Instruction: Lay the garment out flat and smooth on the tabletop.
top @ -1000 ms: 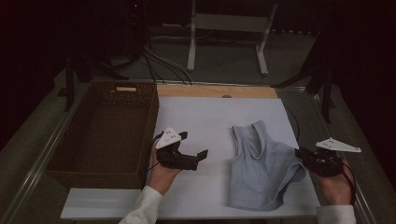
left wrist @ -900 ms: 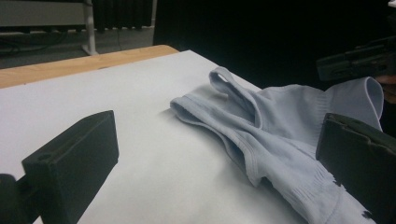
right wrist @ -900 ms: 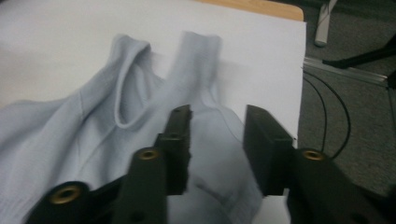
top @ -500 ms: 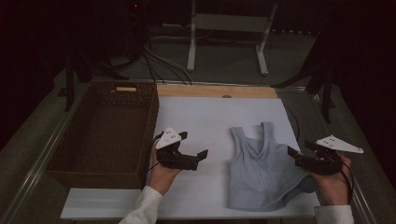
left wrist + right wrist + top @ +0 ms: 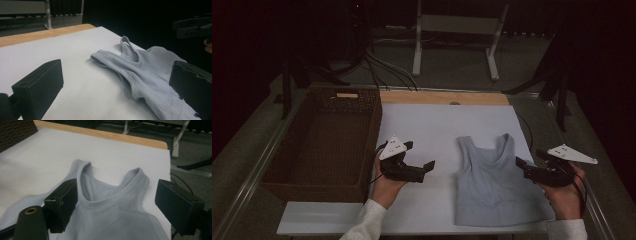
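Note:
A light blue tank top (image 5: 492, 185) lies flat on the white table (image 5: 432, 125), straps toward the far side. My right gripper (image 5: 529, 158) hovers at its right edge. Its jaws have just been opening and now stand open. In the right gripper view the tank top (image 5: 112, 215) lies spread below the right gripper (image 5: 120, 205), with no pad pressing on it. My left gripper (image 5: 419, 155) rests left of the garment, open, pointing at it. The left gripper view shows the top (image 5: 140, 67) beyond the left gripper (image 5: 113, 87), and the right gripper (image 5: 192, 26) farther off.
A brown wicker basket (image 5: 322, 145) stands along the table's left side. A wooden strip (image 5: 444, 97) runs along the far edge. Behind it are a white stand (image 5: 417, 50) and cables (image 5: 377, 70) on the floor.
The right gripper let go of the tank top's right edge and opened. The top, skewed and bunched a second ago, now lies straighter and flat. The left gripper stayed put.

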Motion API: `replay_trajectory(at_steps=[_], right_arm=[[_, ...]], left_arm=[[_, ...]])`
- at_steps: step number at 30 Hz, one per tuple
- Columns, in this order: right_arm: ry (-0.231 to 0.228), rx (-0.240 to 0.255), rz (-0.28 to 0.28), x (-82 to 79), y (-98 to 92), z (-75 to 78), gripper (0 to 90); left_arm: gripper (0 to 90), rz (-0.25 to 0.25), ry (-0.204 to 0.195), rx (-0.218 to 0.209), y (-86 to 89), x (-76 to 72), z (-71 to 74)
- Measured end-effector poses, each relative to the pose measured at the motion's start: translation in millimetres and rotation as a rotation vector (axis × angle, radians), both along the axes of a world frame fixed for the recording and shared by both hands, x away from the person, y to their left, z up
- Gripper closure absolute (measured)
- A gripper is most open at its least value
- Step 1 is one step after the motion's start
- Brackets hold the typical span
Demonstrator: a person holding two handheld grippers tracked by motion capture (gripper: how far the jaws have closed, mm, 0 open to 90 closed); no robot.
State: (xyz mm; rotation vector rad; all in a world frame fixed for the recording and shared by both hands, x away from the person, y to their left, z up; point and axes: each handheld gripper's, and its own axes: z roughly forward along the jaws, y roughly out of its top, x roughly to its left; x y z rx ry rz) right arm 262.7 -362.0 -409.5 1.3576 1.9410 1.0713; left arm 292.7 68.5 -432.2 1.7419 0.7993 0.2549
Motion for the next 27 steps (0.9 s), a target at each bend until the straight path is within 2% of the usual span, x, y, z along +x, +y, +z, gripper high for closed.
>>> replay_trajectory(at_steps=[7,17,27], right_arm=[[0.009,0.019,0.02,3.2,7.0,-7.2,15.1],[0.009,0.054,0.031,5.3,6.3,-12.7,14.3],[-0.026,0.086,0.027,4.8,2.2,-13.1,13.5]], left_arm=[[0.2,-0.002,-0.003,0.003,-0.9,-0.6,0.0],[0.2,0.0,-0.005,0.015,-3.9,-0.9,-1.4],[0.2,-0.024,-0.001,0.043,-16.5,-0.7,-7.5]])
